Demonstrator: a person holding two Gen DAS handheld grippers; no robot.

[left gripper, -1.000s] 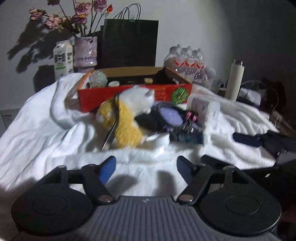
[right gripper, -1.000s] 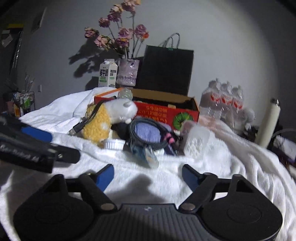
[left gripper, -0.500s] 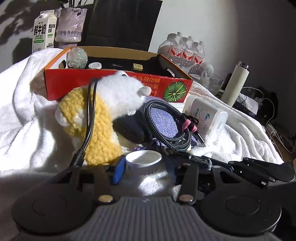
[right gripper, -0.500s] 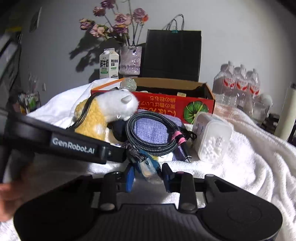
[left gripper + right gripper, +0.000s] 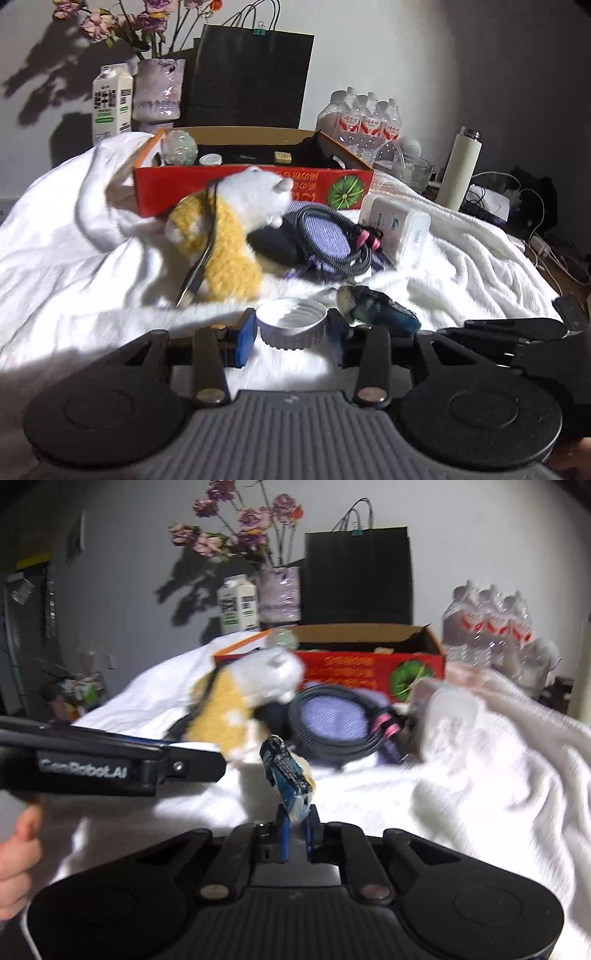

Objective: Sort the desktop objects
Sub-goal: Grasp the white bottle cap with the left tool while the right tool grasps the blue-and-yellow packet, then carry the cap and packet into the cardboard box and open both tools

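Note:
My left gripper is shut on a white ribbed screw lid, its blue pads against the rim, just above the white blanket. My right gripper is closing its jaws, and the pads pinch a crumpled blue packet that stands up between them. The same blue packet shows to the right of the lid in the left wrist view. Behind lie a yellow and white plush toy, a coiled black cable on a purple pouch, and a white plastic box.
An open red cardboard box with small items stands behind the pile. Against the wall are a milk carton, a vase of flowers, a black paper bag, packed water bottles and a white flask. A hand holds the left gripper.
Both grippers went from open to closed, the left on the lid and the right on the blue packet. Both have since drawn back from the pile, and the packet now stands upright.

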